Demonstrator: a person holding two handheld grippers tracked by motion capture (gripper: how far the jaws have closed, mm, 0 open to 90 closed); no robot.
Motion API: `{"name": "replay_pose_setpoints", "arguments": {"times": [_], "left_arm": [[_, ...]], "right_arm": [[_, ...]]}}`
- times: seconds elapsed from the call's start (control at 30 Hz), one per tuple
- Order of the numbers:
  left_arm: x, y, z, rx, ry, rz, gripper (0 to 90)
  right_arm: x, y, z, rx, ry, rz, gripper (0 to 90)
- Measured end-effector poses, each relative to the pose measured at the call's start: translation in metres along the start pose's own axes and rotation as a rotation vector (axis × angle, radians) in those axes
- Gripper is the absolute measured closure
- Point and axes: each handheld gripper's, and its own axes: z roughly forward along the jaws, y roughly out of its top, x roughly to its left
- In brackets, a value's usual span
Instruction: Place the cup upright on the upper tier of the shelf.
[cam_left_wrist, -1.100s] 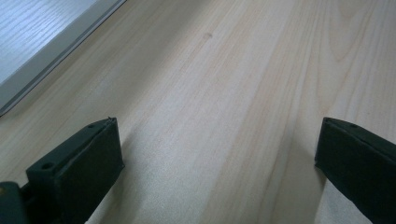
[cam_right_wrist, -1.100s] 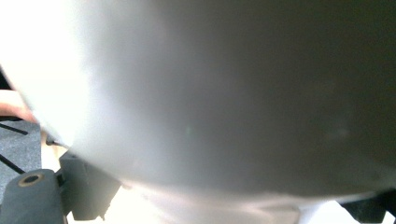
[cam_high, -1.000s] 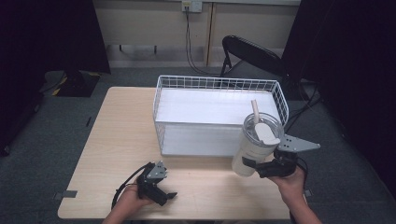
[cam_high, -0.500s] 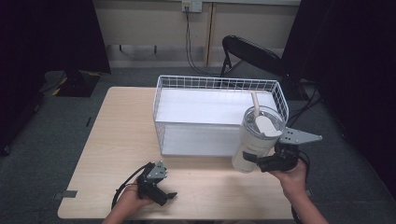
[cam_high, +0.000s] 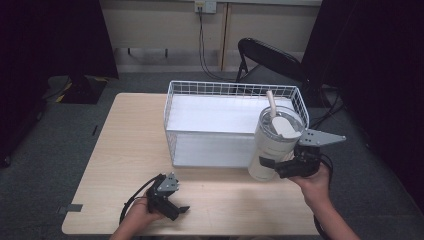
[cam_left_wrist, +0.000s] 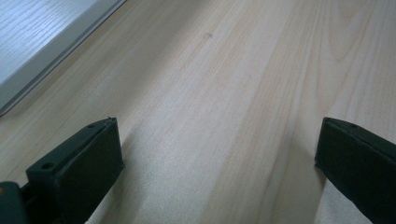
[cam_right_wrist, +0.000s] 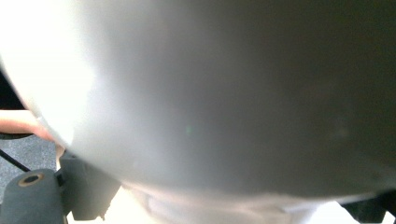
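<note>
White tumbler (cam_high: 272, 150) stands beside the wire basket (cam_high: 232, 125), clamped by the right hand-held gripper (cam_high: 280, 167), while the left hand-held gripper (cam_high: 176, 209) rests wide on the worktop (cam_high: 125, 150).

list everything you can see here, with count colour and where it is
table: 1, light wood, centre
wire basket: 1, white, far half of table
tumbler: 1, white, lidded, at basket's front right corner, in right gripper
straw: 1, beige, upright in tumbler lid
folding chair: 1, black, behind table
left gripper: 1, black, open, low over table's near edge
right gripper: 1, black, closed on tumbler
hands: 2, holding the grippers
</note>
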Motion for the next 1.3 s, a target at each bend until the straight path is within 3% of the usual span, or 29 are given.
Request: {"name": "replay_pose_setpoints", "arguments": {"times": [1.3], "left_arm": [[0.000, 0.000, 0.000, -0.001, -0.001, -0.001, 0.0]], "right_arm": [[-0.018, 0.062, -0.010, -0.013, 0.017, 0.027, 10.2]]}}
